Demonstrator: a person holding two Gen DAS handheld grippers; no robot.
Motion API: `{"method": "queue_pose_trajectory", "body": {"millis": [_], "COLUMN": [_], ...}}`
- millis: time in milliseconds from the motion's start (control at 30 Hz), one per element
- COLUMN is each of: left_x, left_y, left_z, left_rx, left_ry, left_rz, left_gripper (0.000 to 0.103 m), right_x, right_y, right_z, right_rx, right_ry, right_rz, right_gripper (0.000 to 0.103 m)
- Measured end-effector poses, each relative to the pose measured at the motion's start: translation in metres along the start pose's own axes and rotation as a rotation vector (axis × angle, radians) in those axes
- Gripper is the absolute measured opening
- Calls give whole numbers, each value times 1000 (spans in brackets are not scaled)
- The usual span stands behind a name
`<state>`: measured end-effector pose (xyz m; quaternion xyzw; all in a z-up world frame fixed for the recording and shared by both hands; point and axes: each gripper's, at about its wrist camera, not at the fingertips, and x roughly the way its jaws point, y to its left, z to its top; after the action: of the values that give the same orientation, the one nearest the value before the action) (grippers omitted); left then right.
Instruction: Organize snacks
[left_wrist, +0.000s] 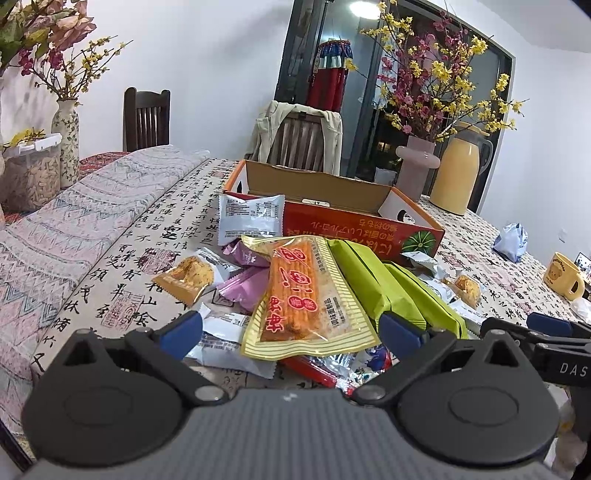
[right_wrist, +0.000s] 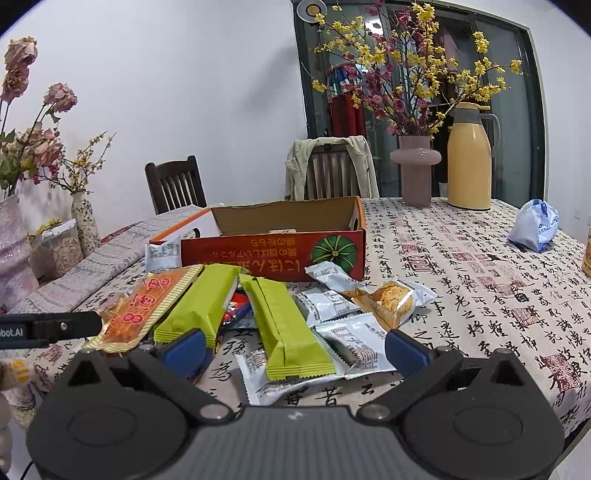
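A pile of snack packets lies on the table in front of an open red cardboard box (left_wrist: 369, 225) (right_wrist: 273, 254). An orange snack pack with gold edges (left_wrist: 299, 291) (right_wrist: 147, 306) lies on top at the left of the pile. Two green packs (right_wrist: 284, 325) (left_wrist: 373, 288) lie beside it, with white sachets (right_wrist: 354, 343), purple packets (left_wrist: 247, 284) and small cake packets (left_wrist: 188, 277) (right_wrist: 391, 299) around. My left gripper (left_wrist: 291, 332) is open, its blue fingertips either side of the orange pack. My right gripper (right_wrist: 295, 350) is open over a green pack and the white sachets. Both are empty.
A pink vase with flowers (right_wrist: 415, 170), a yellow thermos (right_wrist: 469, 158), a blue-white bag (right_wrist: 535, 225) and a yellow mug (left_wrist: 563, 275) stand at the right. Vases and a clear container (left_wrist: 33, 173) stand at the left. Chairs (right_wrist: 332, 170) stand behind the table.
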<state>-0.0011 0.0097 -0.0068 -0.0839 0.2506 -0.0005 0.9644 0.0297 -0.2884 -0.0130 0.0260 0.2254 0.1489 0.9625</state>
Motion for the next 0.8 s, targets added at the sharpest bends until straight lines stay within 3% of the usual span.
{"method": "queue_pose_trajectory", "body": {"millis": [800], "left_x": [0], "left_y": [2], "left_z": [-2], "left_rx": [-6], "left_ry": [3], "left_rz": [1], "left_gripper": [103], "right_x": [0], "right_y": [0], "right_z": [-1], "right_rx": [1], "right_ry": [-1], "right_rz": [0], "right_gripper": [103]}}
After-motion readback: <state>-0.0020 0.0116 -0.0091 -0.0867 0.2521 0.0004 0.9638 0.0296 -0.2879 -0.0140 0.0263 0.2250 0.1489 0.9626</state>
